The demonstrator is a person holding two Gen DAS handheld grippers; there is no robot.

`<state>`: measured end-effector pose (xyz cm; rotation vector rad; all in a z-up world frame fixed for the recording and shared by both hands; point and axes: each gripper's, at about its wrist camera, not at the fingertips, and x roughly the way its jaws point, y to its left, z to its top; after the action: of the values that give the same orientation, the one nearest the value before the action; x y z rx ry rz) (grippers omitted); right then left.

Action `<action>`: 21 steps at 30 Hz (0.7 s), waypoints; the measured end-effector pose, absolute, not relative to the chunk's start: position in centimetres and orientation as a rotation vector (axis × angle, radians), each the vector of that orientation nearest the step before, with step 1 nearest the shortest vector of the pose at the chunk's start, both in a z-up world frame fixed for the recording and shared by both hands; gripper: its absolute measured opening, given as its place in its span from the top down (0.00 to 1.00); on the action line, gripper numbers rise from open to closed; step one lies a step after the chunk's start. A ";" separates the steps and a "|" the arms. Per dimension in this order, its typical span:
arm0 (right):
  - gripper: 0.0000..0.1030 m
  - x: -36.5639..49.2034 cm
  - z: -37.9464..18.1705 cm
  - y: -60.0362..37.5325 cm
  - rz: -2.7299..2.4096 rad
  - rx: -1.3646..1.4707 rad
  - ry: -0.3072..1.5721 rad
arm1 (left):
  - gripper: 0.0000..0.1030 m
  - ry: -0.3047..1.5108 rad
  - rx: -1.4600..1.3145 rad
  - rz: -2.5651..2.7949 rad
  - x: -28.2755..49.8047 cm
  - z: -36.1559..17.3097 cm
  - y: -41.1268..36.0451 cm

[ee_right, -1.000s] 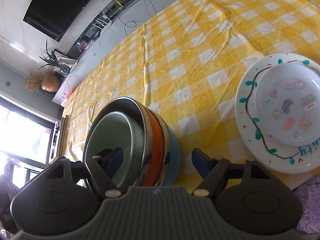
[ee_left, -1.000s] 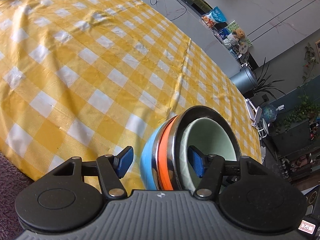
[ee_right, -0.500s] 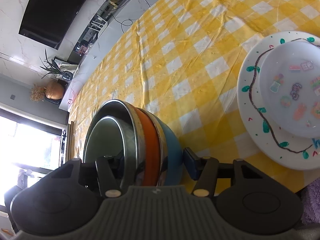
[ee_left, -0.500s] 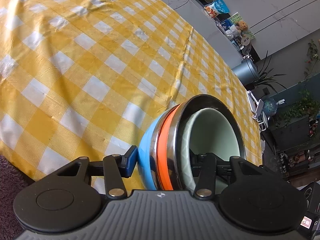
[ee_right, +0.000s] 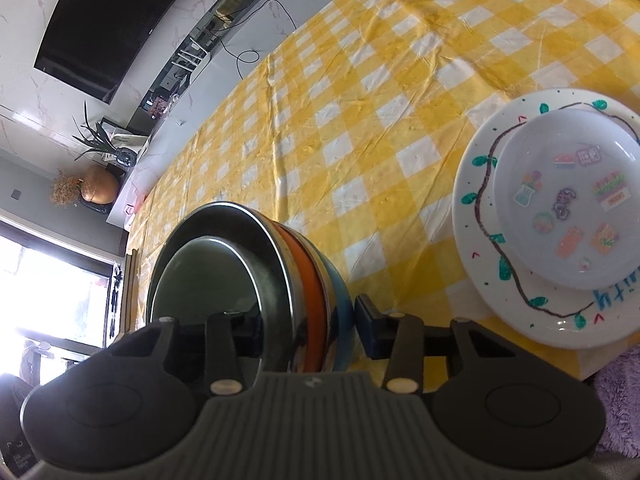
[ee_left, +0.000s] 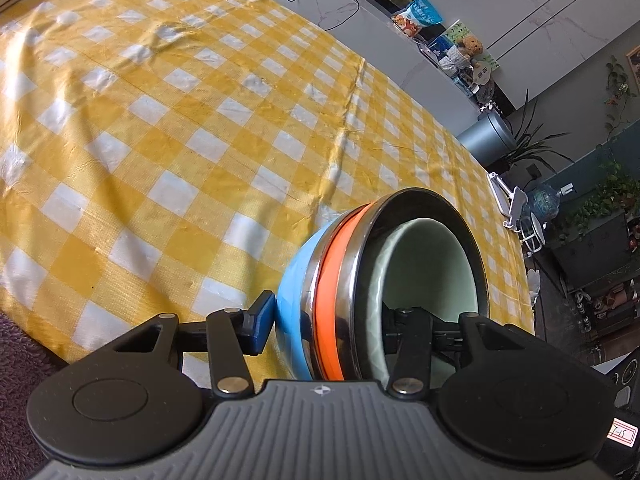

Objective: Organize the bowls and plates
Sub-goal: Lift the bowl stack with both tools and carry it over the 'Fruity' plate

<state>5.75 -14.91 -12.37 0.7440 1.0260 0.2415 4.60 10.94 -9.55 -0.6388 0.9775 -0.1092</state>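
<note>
A nested stack of bowls, blue outside, then orange, steel and pale green inside, stands on the yellow checked tablecloth. My left gripper is shut on the stack's wall, one finger outside on the blue bowl, one inside. My right gripper is shut on the same stack of bowls from the other side. A white plate with a leaf pattern carries a smaller white sticker plate to the right.
The table's near edge and a purple rug lie close to the plates. A floor with a cable, a shelf with packets and a grey bin lie beyond the table.
Both grippers closed from open onto the bowl stack's wall. The views shifted slightly, with the stack staying between the fingers.
</note>
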 end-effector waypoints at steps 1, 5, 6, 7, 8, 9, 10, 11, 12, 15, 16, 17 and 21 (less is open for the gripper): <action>0.58 5.7 -12.2 -15.1 0.244 0.746 1.022 | 0.48 0.975 -0.636 -0.110 4.5 -9.3 10.8; 0.59 5.3 -11.4 -16.6 0.248 0.759 1.008 | 0.49 0.967 -0.615 -0.121 4.4 -8.3 9.4; 0.59 5.2 -11.1 -17.2 0.244 0.764 1.005 | 0.49 0.966 -0.610 -0.126 4.5 -8.1 8.9; 0.59 5.1 -10.9 -17.6 0.240 0.768 1.002 | 0.49 0.967 -0.605 -0.134 4.5 -7.8 8.3; 0.59 5.0 -10.6 -18.1 0.234 0.770 1.000 | 0.49 0.969 -0.601 -0.142 4.6 -7.6 7.7; 0.59 4.9 -10.3 -18.7 0.228 0.771 0.999 | 0.49 0.972 -0.597 -0.151 4.7 -7.4 7.1; 0.59 4.8 -10.1 -19.4 0.220 0.775 0.998 | 0.49 0.974 -0.590 -0.164 4.8 -7.2 6.4; 0.59 4.7 -9.8 -20.3 0.211 0.781 0.993 | 0.49 0.975 -0.586 -0.176 4.9 -7.0 5.7; 0.59 4.6 -9.5 -21.0 0.204 0.781 0.987 | 0.48 0.978 -0.581 -0.189 5.0 -6.9 5.0; 0.59 4.2 -8.8 -23.6 0.173 0.789 0.972 | 0.48 0.989 -0.567 -0.232 5.6 -6.5 2.6; 0.59 4.1 -8.6 -24.4 0.161 0.791 0.967 | 0.48 0.993 -0.563 -0.244 5.8 -6.5 1.9; 0.59 4.0 -8.5 -25.1 0.148 0.794 0.964 | 0.48 0.998 -0.556 -0.260 6.1 -6.4 0.9; 0.59 3.7 -8.2 -28.4 0.089 0.807 0.951 | 0.48 1.026 -0.545 -0.310 7.2 -6.7 -2.0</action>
<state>3.66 -28.39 -8.17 0.8075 0.9509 0.0895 7.19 -2.02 -6.65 -0.5455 1.0261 -0.3104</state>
